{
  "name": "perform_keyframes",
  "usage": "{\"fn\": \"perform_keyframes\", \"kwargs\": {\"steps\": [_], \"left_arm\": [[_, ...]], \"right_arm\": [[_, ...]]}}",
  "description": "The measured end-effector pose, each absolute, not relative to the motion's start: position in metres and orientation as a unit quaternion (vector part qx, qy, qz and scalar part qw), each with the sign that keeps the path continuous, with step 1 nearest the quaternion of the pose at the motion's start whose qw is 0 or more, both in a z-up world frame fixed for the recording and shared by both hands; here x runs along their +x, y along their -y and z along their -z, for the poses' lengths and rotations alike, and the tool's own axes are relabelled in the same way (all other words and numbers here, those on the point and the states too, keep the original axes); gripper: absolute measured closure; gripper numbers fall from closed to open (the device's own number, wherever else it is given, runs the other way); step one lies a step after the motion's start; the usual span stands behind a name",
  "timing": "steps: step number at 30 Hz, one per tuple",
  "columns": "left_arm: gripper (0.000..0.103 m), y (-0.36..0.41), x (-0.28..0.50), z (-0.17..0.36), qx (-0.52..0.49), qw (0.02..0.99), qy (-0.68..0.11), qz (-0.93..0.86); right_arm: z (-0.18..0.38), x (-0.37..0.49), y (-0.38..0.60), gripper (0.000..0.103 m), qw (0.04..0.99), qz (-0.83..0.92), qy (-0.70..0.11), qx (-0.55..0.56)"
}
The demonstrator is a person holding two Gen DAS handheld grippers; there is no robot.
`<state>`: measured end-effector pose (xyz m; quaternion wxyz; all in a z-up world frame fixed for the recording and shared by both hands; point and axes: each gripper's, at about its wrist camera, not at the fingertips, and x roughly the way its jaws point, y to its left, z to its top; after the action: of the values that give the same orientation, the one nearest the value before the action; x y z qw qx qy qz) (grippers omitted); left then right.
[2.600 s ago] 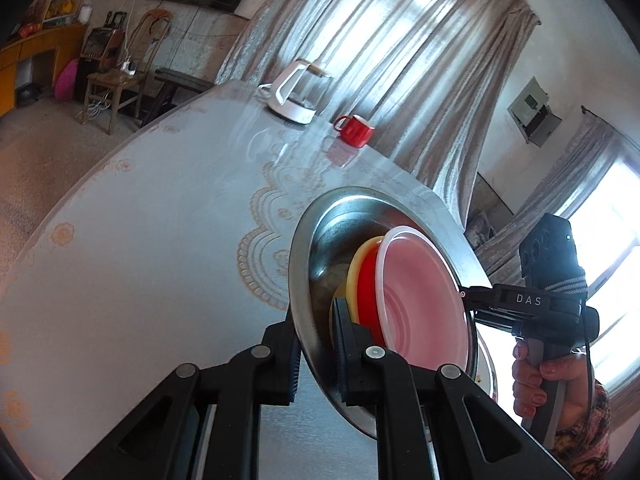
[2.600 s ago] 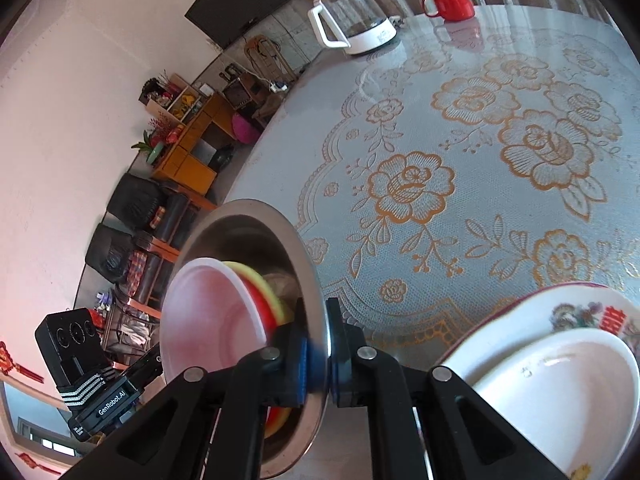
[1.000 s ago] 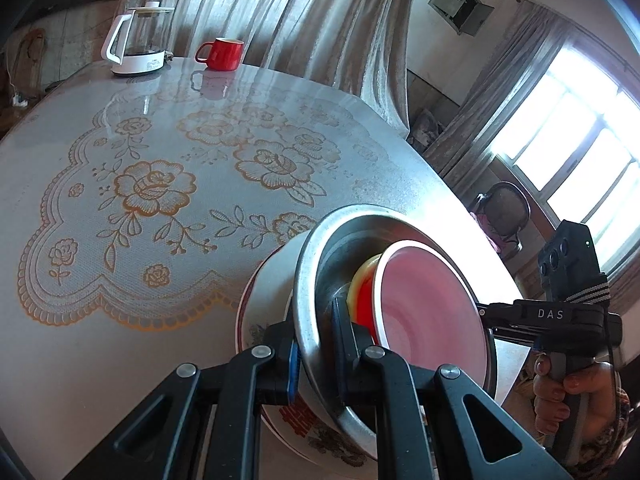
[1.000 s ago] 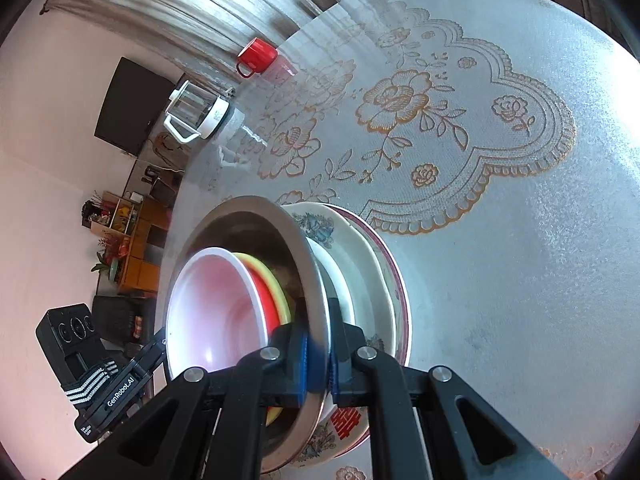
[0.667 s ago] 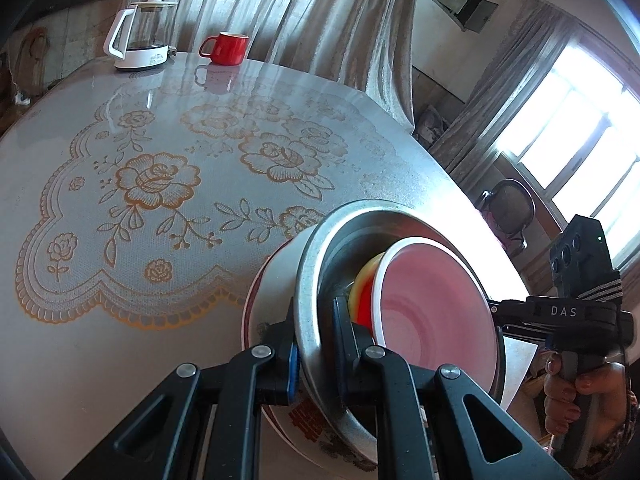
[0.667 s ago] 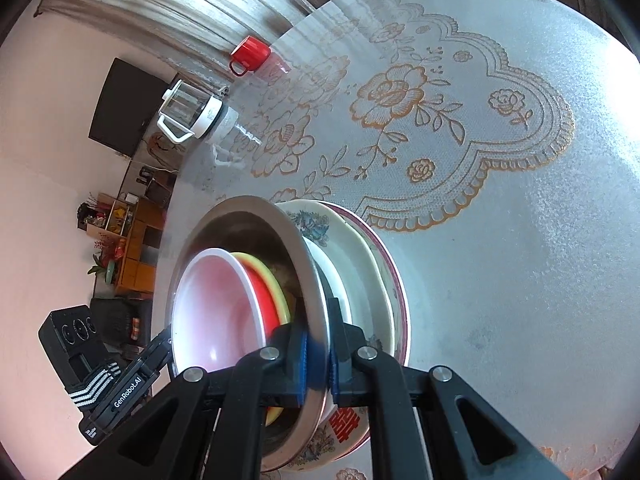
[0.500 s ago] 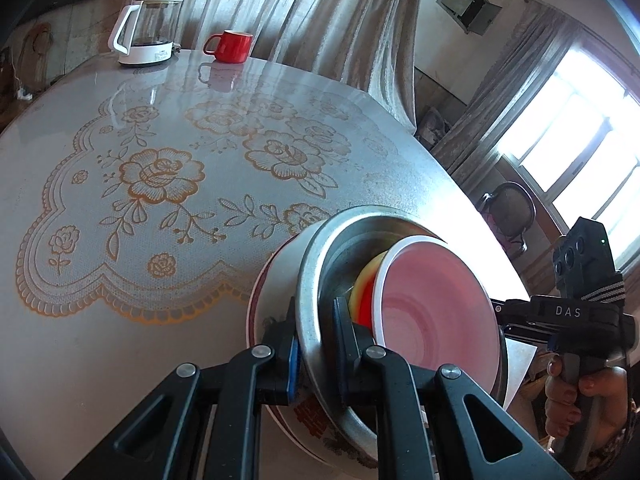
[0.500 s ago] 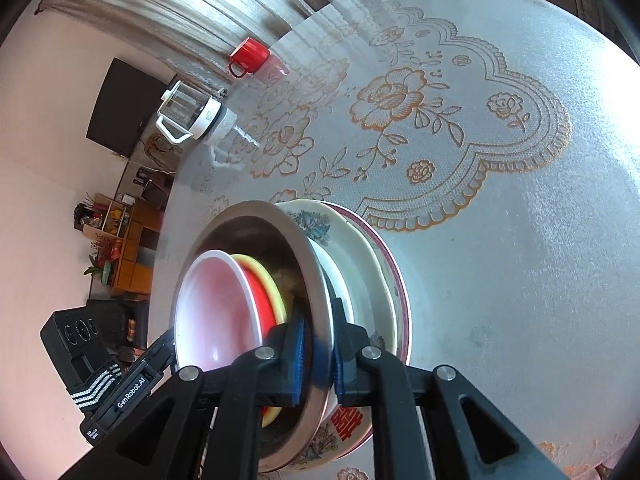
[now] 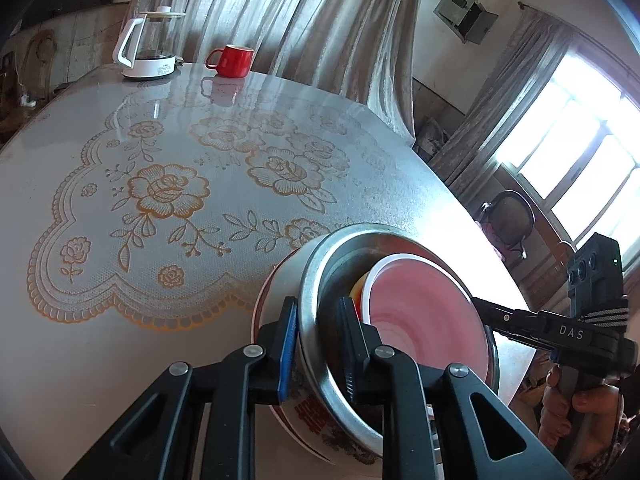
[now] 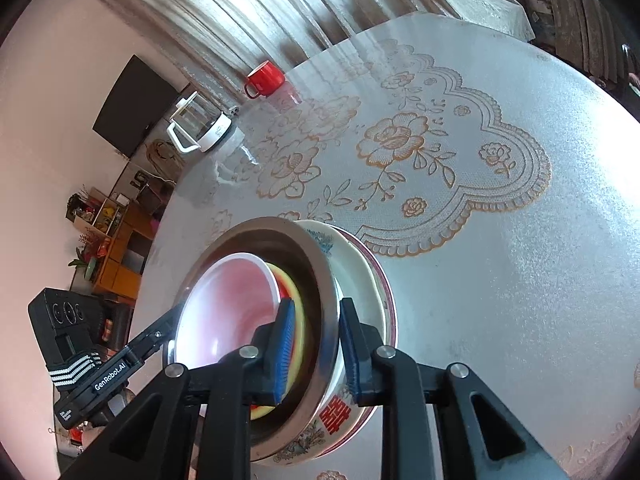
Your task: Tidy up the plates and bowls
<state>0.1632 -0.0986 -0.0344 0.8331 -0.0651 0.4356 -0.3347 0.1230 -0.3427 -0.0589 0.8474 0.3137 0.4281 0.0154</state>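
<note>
Nearest the left wrist camera, the left gripper point(image 9: 318, 338) straddles the near rim of the steel bowl point(image 9: 316, 280); its jaws have just been opening, and a slim gap now shows between each pad and the metal, so the rim stands between them without being squeezed. In the right wrist view the right gripper point(image 10: 314, 350) brackets the opposite rim of the same bowl, its jaws likewise just opened, with clear daylight on both sides of the rim. The steel bowl sits nested on a stack of patterned plates point(image 10: 362, 280) at the near edge of the table point(image 9: 120, 320); a red Chinese character point(image 10: 334, 414) is painted on the side of the stack. Inside the steel bowl lies a pink bowl point(image 9: 424, 316), with the edge of a red bowl point(image 10: 283, 289) and of a yellow bowl point(image 10: 298, 320) nested under it. Each camera sees the other gripper across the bowl: the body of the right one reads "DAS" point(image 9: 571, 332), held in a person's hand point(image 9: 560, 412), and the left one reads "GenRobot.AI" point(image 10: 110, 374). Beyond the stack the table carries a lace-like mat point(image 9: 168, 196) with orange roses. At the far edge stand a red mug point(image 9: 232, 61) and, just beside it, a glass kettle point(image 9: 150, 48) on a white base, with grey curtains point(image 9: 280, 12) hanging behind them.
</note>
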Motion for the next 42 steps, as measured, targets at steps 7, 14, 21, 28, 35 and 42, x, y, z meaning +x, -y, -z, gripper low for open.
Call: {"fn": "perform_keyframes", "kwargs": {"steps": [7, 14, 21, 28, 35, 42], "left_arm": [[0.062, 0.088, 0.152, 0.023, -0.055, 0.853, -0.409, 0.320], [0.039, 0.071, 0.136, 0.020, -0.044, 0.869, -0.392, 0.298], [0.006, 0.051, 0.105, 0.015, -0.044, 0.886, -0.369, 0.276], [0.000, 0.044, 0.068, 0.014, -0.028, 0.895, -0.365, 0.255], [0.000, 0.045, 0.032, 0.024, 0.005, 0.904, -0.367, 0.219], [0.000, 0.036, -0.001, 0.023, 0.030, 0.924, -0.334, 0.185]], "right_arm": [[0.058, 0.114, 0.340, 0.080, 0.855, -0.006, -0.419, 0.306], [0.042, 0.096, 0.332, 0.079, 0.881, 0.016, -0.395, 0.261], [0.020, 0.066, 0.311, 0.064, 0.912, 0.038, -0.358, 0.197], [0.014, 0.025, 0.272, 0.028, 0.934, 0.037, -0.335, 0.118], [0.030, -0.009, 0.244, 0.018, 0.930, 0.036, -0.343, 0.123], [0.047, -0.022, 0.218, 0.016, 0.925, 0.063, -0.365, 0.084]]}}
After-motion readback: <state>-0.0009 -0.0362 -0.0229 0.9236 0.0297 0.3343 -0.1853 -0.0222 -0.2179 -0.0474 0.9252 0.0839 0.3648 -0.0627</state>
